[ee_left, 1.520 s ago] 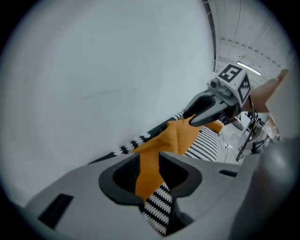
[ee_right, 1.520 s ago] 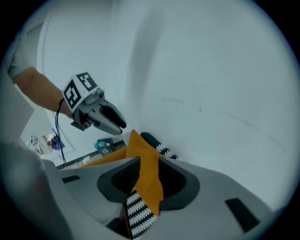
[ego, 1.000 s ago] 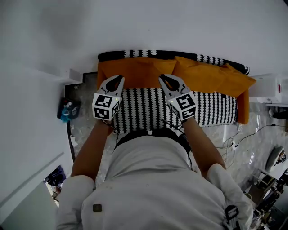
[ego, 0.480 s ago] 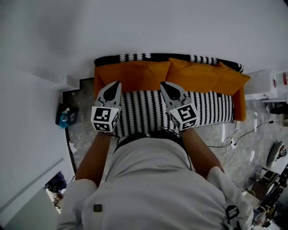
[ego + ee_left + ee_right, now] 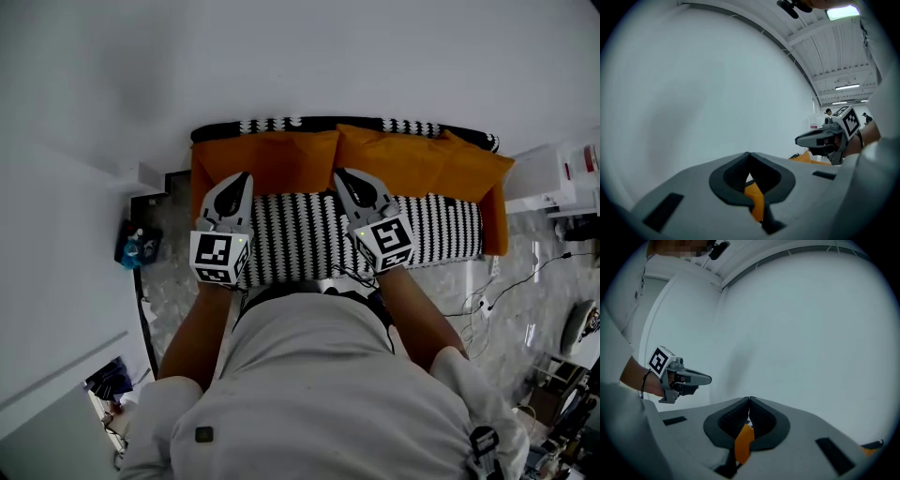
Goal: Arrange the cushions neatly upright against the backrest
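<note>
Jaws together: left gripper (image 5: 241, 176); right gripper (image 5: 340, 174)

head view looks steeply down on the sofa (image 5: 300, 234); both gripper views face the wall (image 5: 693, 93).

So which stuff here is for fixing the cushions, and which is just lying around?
For the job:
left orange fabric cushion
right orange fabric cushion
black-and-white patterned sofa backrest
left gripper
right gripper

Just lying about:
small blue object on the floor
white unit beside the sofa
</note>
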The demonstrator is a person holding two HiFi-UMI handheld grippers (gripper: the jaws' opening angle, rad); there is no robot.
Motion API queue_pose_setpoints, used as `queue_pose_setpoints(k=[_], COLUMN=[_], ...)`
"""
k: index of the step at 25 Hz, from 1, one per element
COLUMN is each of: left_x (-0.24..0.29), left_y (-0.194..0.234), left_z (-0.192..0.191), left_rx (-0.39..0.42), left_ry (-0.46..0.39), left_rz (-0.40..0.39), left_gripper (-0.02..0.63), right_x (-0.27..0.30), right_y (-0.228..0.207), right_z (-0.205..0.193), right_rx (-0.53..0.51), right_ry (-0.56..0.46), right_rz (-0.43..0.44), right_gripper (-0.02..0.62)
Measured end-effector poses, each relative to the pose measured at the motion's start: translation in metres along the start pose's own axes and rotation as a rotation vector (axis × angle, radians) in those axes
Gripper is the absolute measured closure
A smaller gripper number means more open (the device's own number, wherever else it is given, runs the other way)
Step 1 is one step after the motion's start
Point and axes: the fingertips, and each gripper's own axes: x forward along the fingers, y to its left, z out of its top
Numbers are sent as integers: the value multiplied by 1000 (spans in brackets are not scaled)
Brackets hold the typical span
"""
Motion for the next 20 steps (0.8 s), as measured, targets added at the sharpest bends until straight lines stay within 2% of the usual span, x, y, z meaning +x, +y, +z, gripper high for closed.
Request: queue_pose_setpoints(k=[4,10,16,20], left_x=[-14,-46,-87,-109], left_y=[-46,-123,-192,-221], left_z=[4,9,-3,-8], left_rx=[-23,-8,-27,-31], left_ry=[-11,-44,-39,-29], left_rz=[8,41,76,81], left_gripper=[597,597,597,597], right_x=[-43,-119,-188,-222], right_y=[-5,-6,13,26], right_z=[-9,-20,-32,-39], right_rx=[5,2,0,2], right_ry=[-8,-35,-49,-45], right_rz=[22,60,126,144], right_gripper=[569,569,569,569])
